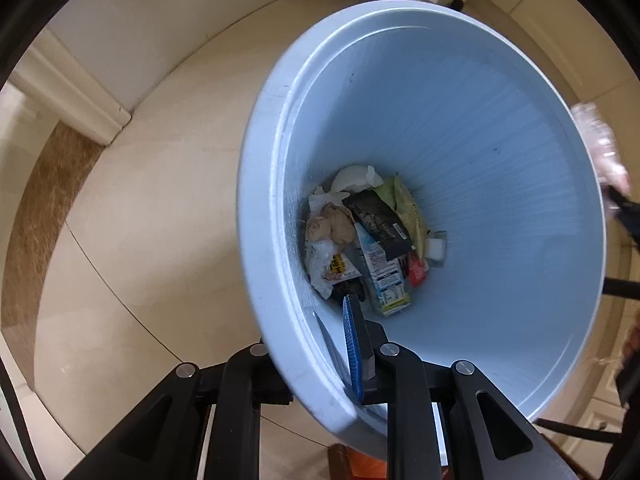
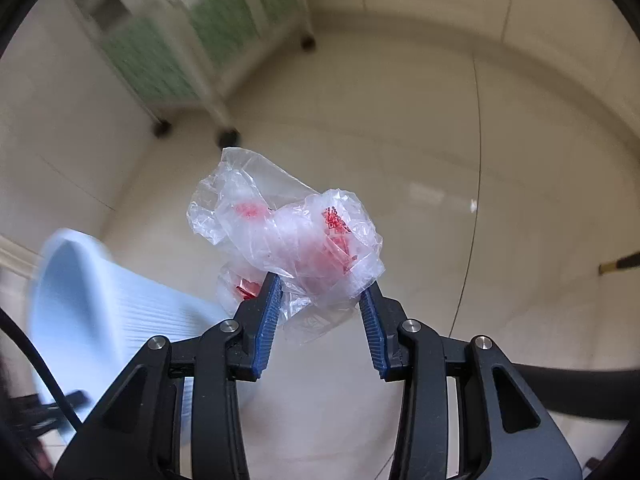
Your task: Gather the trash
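My left gripper (image 1: 320, 344) is clamped on the rim of the pale blue plastic bin (image 1: 460, 128), one blue ribbed pad (image 1: 352, 344) inside the wall, the other finger outside and mostly hidden behind the rim. The bin's a smooth tapered tub with fine ridges running down the inside. At the bottom there's a heap of trash (image 1: 368, 240): crumpled white tissue, a black wrapper with a barcode, a small carton with print on it, something green and something red. I can't read any of the labels.

My right gripper (image 2: 320, 300) is pinching a crinkly clear plastic bag (image 2: 288, 232) with red print, bunched up and puffy; both ribbed pads press into its lower folds. It hangs in the air over the glossy cream tile floor (image 2: 520, 160). From the left camera the bag is just a blurry smear at the bin's right edge. In the right view the bin sits lower left, smeared, and a white cart with green panels (image 2: 160, 60) is fuzzy too.
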A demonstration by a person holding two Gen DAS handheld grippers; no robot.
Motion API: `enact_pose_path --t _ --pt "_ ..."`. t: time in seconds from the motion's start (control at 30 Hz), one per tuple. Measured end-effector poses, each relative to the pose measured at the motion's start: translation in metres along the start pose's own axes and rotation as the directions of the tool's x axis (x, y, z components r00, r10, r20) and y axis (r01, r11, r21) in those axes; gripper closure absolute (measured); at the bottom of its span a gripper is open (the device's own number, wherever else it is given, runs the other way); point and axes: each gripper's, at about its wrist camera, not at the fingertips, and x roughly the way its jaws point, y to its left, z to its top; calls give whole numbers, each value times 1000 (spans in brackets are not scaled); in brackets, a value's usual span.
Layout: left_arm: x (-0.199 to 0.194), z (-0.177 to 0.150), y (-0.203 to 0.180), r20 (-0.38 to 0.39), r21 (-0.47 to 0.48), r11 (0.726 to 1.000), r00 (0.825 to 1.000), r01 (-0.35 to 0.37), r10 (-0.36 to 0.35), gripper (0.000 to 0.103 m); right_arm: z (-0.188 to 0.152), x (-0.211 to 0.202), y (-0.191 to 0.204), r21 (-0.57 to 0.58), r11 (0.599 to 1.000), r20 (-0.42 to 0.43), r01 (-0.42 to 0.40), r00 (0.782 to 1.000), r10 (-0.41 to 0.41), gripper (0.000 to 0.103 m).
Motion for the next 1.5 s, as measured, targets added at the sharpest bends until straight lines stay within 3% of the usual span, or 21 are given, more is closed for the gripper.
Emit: enact_pose_path --t 0.1,0.2,0.4,0.57,0.63,0.7,0.73,0.77,0.83,0.97,1.13,1.2,1.27,1.37,1.5 --pt "1 -1 3 -24 -11 1000 1000 -4 4 86 0 -35 28 -67 997 36 -46 998 48 66" --pt "0 -3 10 -48 -46 999 999 14 -16 87 -8 -60 57 -124 985 20 -119 992 122 66" --pt "3 -3 16 -66 -68 998 998 12 -16 87 -35 -73 122 -234 947 -93 -219 975 203 66" --pt "1 -3 9 -48 -67 998 999 21 -25 86 -62 -58 161 -333 912 -194 -241 964 183 65" --pt "1 -3 9 -54 -60 998 998 23 -26 79 -67 -50 172 -347 902 -223 -258 956 188 62" --pt "-1 -4 14 -74 -45 999 997 29 -33 47 -72 -42 177 -353 902 -271 -249 950 156 56" --pt "-1 -4 16 -85 -38 999 996 26 -29 20 -75 -41 178 -349 903 -279 -252 947 156 53" --pt "-3 -6 17 -87 -28 1000 996 8 -11 16 -76 -41 178 -345 903 -287 -255 945 157 49" --pt "-13 -9 23 -71 -13 999 997 -33 32 19 -78 -54 174 -338 913 -280 -228 951 134 45" --pt "-36 -14 29 -46 -51 999 999 -10 8 18 -66 -90 163 -328 922 -241 -207 962 130 32" --pt "-102 -18 22 95 -15 1000 995 -24 25 19 -45 -151 164 -343 930 -156 -131 984 81 22" --pt "-139 -20 14 184 15 1000 983 -23 19 19 -39 -185 167 -344 934 -101 -94 993 63 15" --pt "-181 -26 6 283 50 999 959 -16 2 18 -31 -216 172 -332 941 -45 -66 998 54 15" --pt "-247 -38 -7 423 91 996 906 -19 -22 18 -26 -285 176 -310 950 78 -37 995 64 10" --pt "-334 -65 -29 575 154 988 815 -25 -69 17 -29 -367 177 -280 960 208 -28 974 89 7"
